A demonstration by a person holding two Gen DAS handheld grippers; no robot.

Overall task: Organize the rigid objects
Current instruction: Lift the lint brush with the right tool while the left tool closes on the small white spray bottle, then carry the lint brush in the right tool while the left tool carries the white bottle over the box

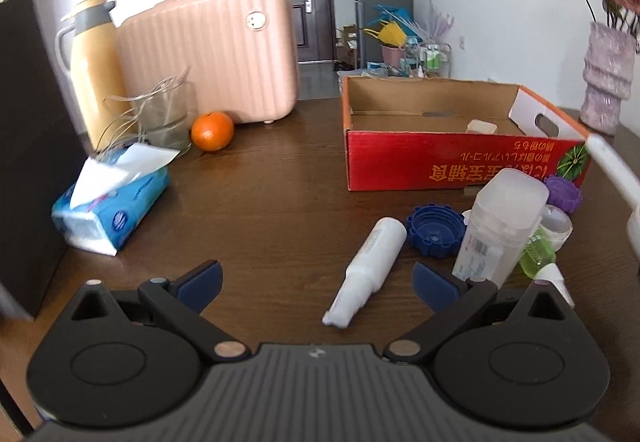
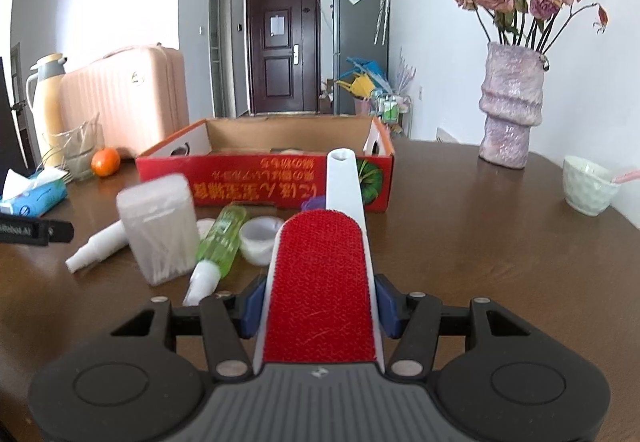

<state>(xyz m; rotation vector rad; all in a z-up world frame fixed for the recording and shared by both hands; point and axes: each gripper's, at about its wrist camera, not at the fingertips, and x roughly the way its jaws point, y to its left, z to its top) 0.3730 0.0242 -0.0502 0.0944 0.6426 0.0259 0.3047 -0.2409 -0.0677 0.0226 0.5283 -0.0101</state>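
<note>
On the left of the table [image 1: 280,178], the left gripper [image 1: 316,282] hovers with its jaws spread wide and empty; a white spray bottle [image 1: 366,274] lies between them. Right of it stand a blue cap [image 1: 436,230], a clear cotton-swab box [image 2: 158,226] and a green bottle [image 2: 220,246]. Furthest right, the right gripper [image 2: 320,306] is clamped on a red-faced lint brush [image 2: 320,282], handle aimed at the red cardboard box [image 2: 264,182]. Judged step: carry the brush into the box; it should be lifted clear of the near wall, kept level and released low. Printing on the box reads upside down and is not legible; the swab box label is too small.
</note>
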